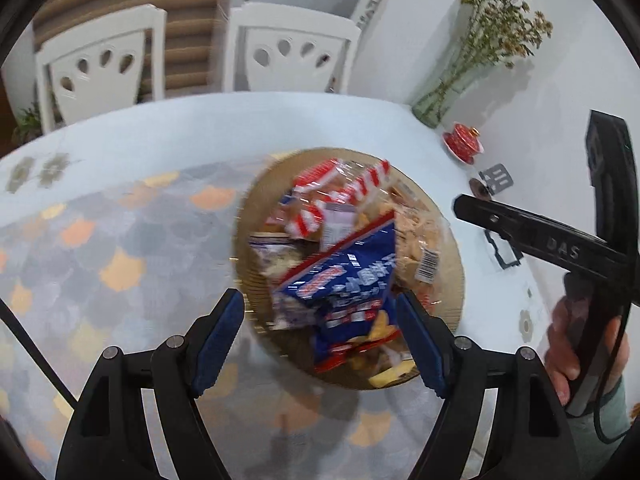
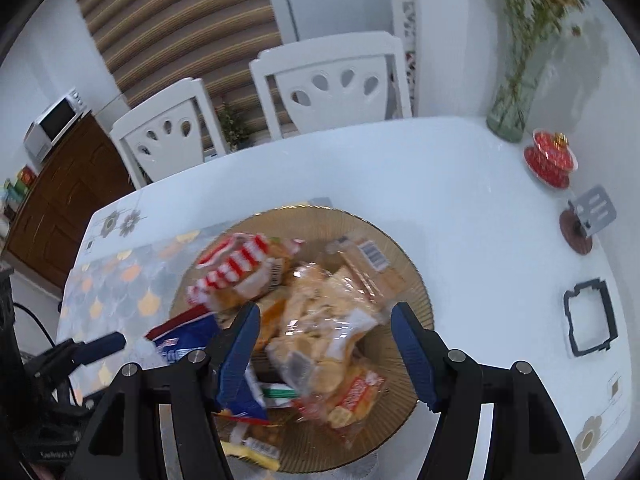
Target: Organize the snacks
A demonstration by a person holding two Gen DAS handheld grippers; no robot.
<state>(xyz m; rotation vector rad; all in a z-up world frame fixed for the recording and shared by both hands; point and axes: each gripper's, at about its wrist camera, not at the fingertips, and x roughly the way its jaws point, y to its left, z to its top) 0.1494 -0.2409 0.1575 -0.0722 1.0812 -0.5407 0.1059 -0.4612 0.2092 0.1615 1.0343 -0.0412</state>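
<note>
snack packets (image 1: 340,264) motion-blurred, print unreadable, plate (image 2: 404,264) near rim hidden behind tongs, vase flowers (image 2: 532,4) cropped

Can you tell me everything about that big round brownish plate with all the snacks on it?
The big round tan plate looks like ribbed, see-through amber glass, with fine lines fanning out to its rim. It lies flat on the white table, partly over a scale-patterned mat. Snack packets are heaped on it: a blue bag, red-and-white striped packets and a clear bag of pale crackers.

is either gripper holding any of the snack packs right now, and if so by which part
Nothing is held. The left gripper and right gripper both stand open above the plate; their pads press on no pack.
</note>
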